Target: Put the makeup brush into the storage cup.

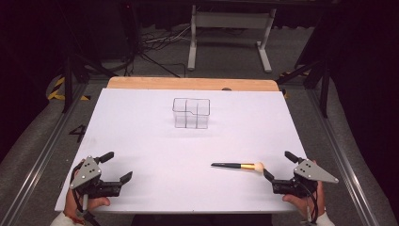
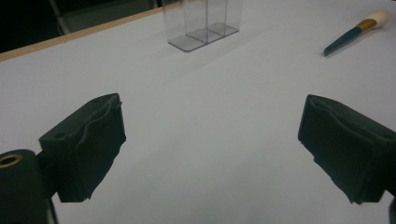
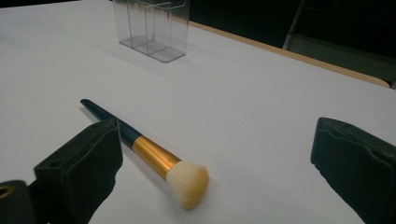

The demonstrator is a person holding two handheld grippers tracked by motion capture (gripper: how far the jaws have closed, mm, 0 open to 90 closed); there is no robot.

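Gold-banded makeup brush (image 3: 154, 158) is lying flat on the tabletop (image 1: 155, 141) just beside the wide-open right gripper (image 1: 278, 165), looking light, stiff-handled, soft-tipped; gripping the dark handle seems best, while the left gripper (image 1: 117, 167) is idling wide open.

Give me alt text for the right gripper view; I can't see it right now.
A makeup brush lies flat on the white table just ahead of the open right tool, its pale bristles between the two black jaws. A clear compartmented organizer stands upright farther back.

makeup brush (image 1: 237, 165), lying flat, near right edge
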